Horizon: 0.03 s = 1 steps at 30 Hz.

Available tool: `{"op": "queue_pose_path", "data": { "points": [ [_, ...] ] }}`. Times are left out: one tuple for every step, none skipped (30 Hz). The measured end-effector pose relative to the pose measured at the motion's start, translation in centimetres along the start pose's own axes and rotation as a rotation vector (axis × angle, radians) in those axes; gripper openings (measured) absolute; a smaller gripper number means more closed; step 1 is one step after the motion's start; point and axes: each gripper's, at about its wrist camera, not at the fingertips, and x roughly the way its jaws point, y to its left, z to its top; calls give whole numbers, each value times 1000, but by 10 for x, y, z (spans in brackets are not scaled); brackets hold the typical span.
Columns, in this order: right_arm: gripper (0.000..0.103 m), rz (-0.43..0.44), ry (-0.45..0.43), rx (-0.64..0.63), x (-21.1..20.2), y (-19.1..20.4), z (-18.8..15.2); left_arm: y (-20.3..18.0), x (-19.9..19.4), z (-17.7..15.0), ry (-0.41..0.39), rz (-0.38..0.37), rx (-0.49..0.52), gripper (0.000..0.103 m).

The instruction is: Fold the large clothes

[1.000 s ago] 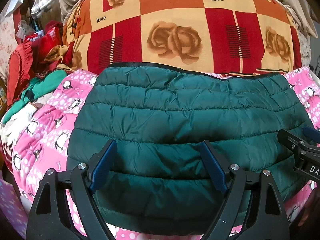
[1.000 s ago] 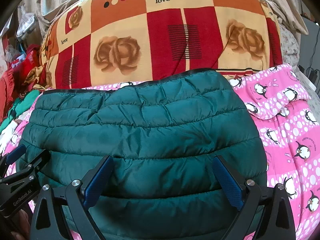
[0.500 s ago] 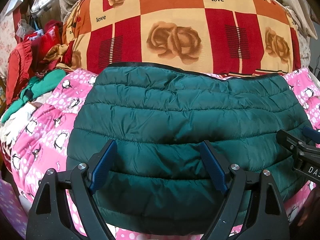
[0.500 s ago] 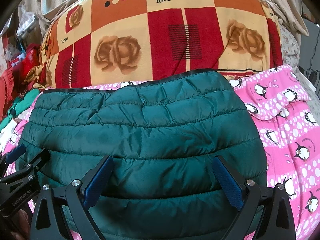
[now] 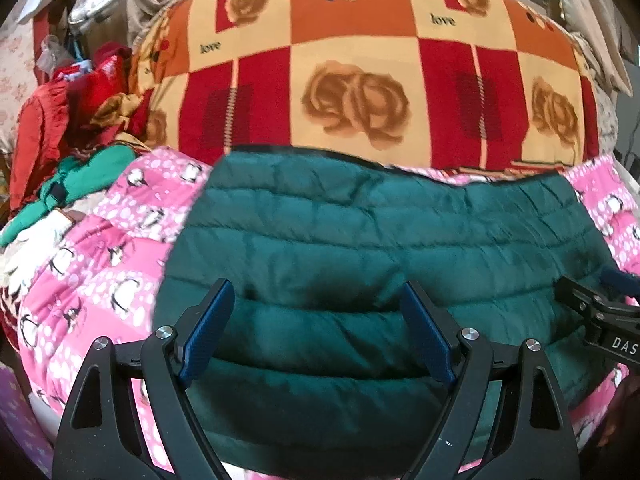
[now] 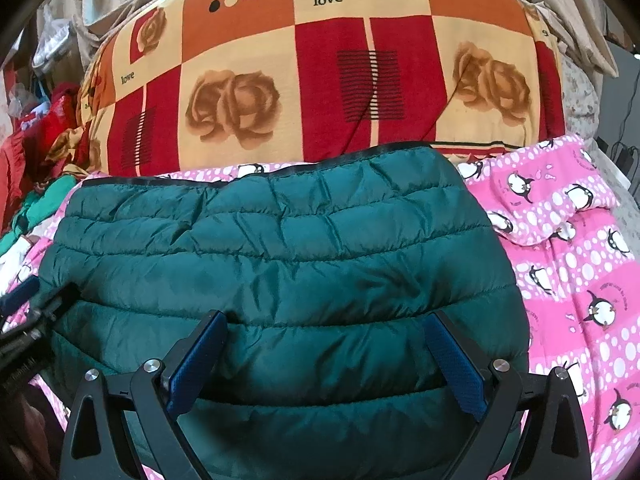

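A green quilted jacket [image 5: 384,264] is spread on a pink penguin sheet [image 6: 580,280], directly beneath and ahead of both tongs. The left tongs [image 5: 316,320] are held released above its near part, and the right tongs [image 6: 326,354] are likewise spread wide, with nothing gripped. A slip is judged likely: the puffy, slick fabric could be pinched too shallowly, so only the top layer would be lifted and the fold skewed.
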Motion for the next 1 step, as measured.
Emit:
{"op": "queue_pose_path", "data": {
  "points": [
    [98, 0, 0, 0, 0, 0, 0, 4, 0, 2, -3, 10, -3, 85]
  ]
}}
